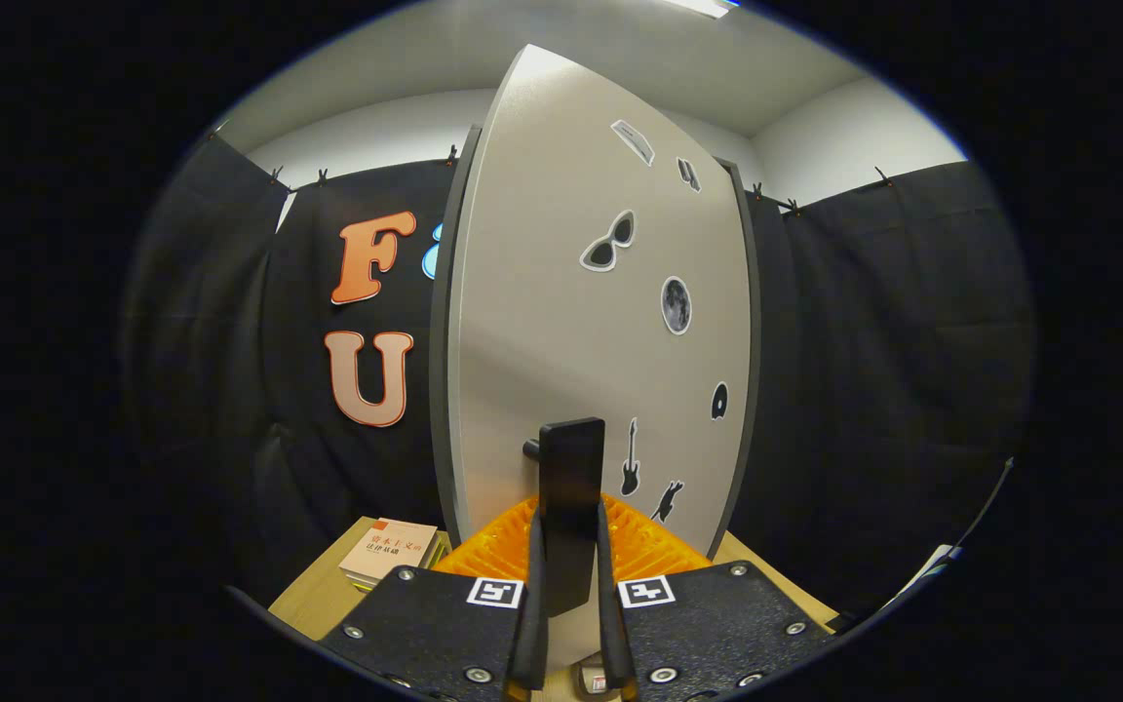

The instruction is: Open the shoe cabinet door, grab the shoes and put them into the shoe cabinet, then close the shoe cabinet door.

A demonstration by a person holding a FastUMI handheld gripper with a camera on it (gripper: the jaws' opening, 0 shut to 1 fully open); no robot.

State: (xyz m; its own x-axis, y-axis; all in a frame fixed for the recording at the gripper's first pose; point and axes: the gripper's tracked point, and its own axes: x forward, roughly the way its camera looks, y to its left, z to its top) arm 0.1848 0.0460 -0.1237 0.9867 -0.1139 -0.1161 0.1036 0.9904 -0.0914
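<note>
claw (571,585) is clamped on the cabinet door (571,322) handle (571,497); looks like door-swinging stage, can't tell if shoes are in

— How was the gripper (571,585) held?
— Level, pointing straight ahead, its two fingers (530,624) side by side and nearly parallel.
— And the jaws?
— Drawn close, both pressing on the flat black upright door handle (571,507) that stood between them, one finger on each side.
</note>
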